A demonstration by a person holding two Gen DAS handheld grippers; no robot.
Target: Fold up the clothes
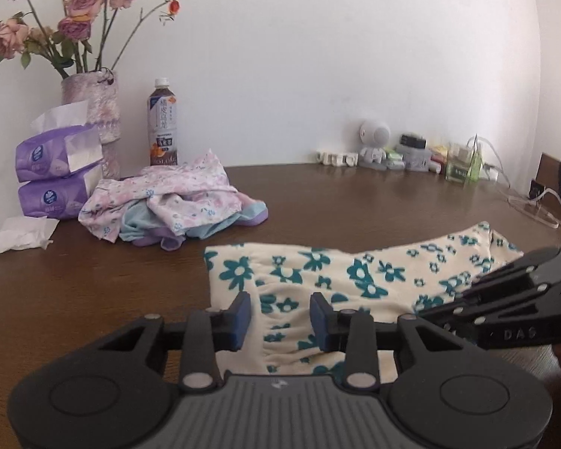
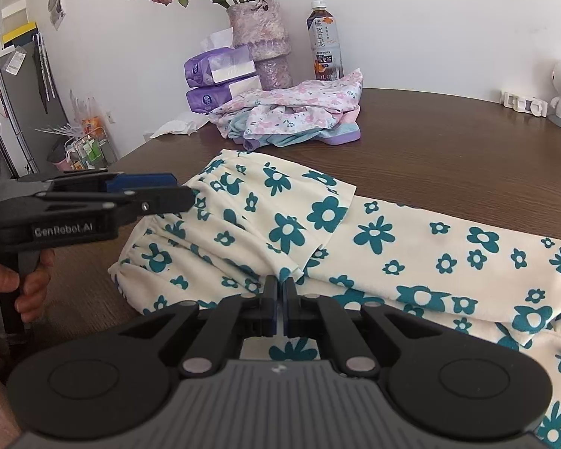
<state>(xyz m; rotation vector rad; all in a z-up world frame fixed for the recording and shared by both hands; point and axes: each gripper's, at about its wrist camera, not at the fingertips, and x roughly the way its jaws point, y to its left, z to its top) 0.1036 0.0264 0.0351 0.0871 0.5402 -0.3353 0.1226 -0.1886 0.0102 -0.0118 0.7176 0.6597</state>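
I am working on the cream trousers [image 2: 374,239] with teal flowers, which lie across the tabletop [image 1: 93,284] with one part already doubled over the rest; a heap [image 1: 172,202] of pink and blue clothes waits at 11 o'clock. My right hand-held gripper [image 2: 280,299] has its jaws pinched together on a fold edge of the trousers. My left hand-held gripper [image 1: 280,318] hovers with its jaws apart over the gathered waistband, holding nothing; in the right view it sits at 9 o'clock. I judge this a fold under way. Next I would need the left to take hold at the waistband, so both edges travel together and the cloth does not skew. The trousers stretch from under both hand-held grippers towards 2 o'clock.
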